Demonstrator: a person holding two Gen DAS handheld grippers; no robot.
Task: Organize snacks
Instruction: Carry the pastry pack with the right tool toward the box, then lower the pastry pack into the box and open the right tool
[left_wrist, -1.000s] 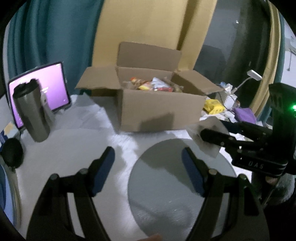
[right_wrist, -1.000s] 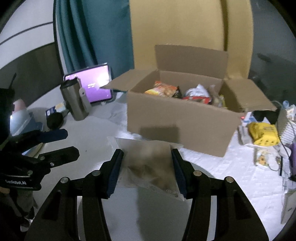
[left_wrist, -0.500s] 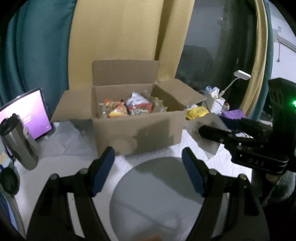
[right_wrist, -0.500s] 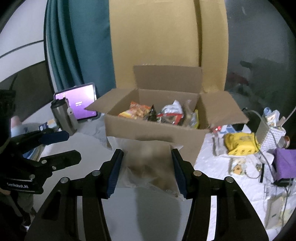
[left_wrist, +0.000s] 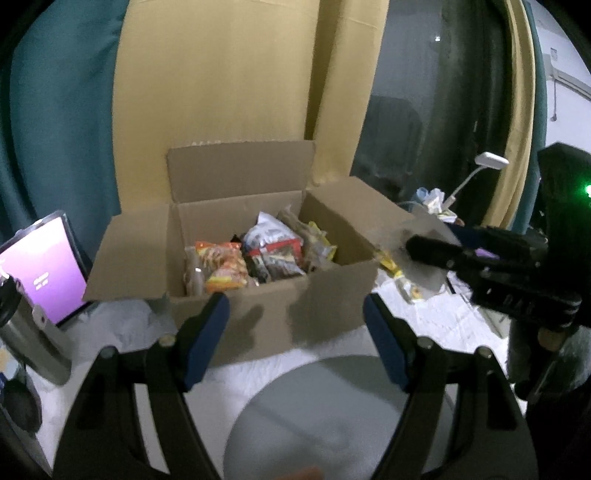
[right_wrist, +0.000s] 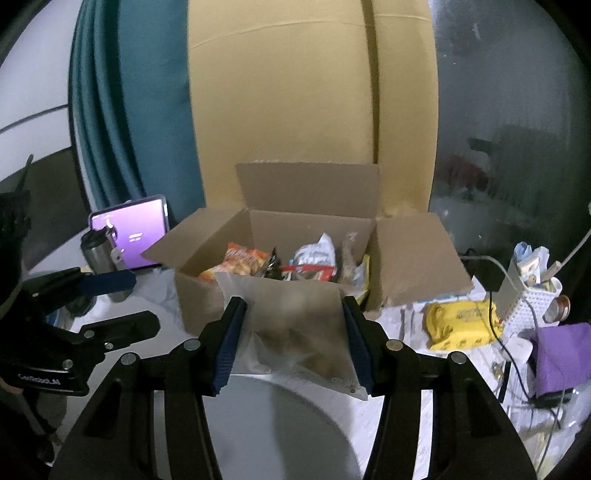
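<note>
A clear snack bag (right_wrist: 295, 332) with brownish contents is clamped between the blue pads of the right gripper (right_wrist: 293, 336), low in the centre of the right wrist view, and is held in the air in front of the near wall of an open cardboard box (right_wrist: 207, 306). The same bag is seen blurred at the right of the left wrist view, at the tips of the right gripper (left_wrist: 424, 254). The left gripper (left_wrist: 295, 339) is seen with its jaws standing apart and nothing between them; through the gap the front of the box (left_wrist: 325, 310) is visible. Inside the box, in the middle of the frame, several packets are packed: an orange packet (left_wrist: 221, 266), a white and red packet (left_wrist: 273, 240) and darker ones beside them. A grey round plate (left_wrist: 332, 413) lies on the white tabletop (left_wrist: 443, 314) below the grippers. At the left edge a lit purple tablet (left_wrist: 44, 273) is propped, with a steel tumbler (left_wrist: 26, 332) just in front of it. A yellow pack (right_wrist: 461, 325) lies at the right of the right wrist view.
</note>
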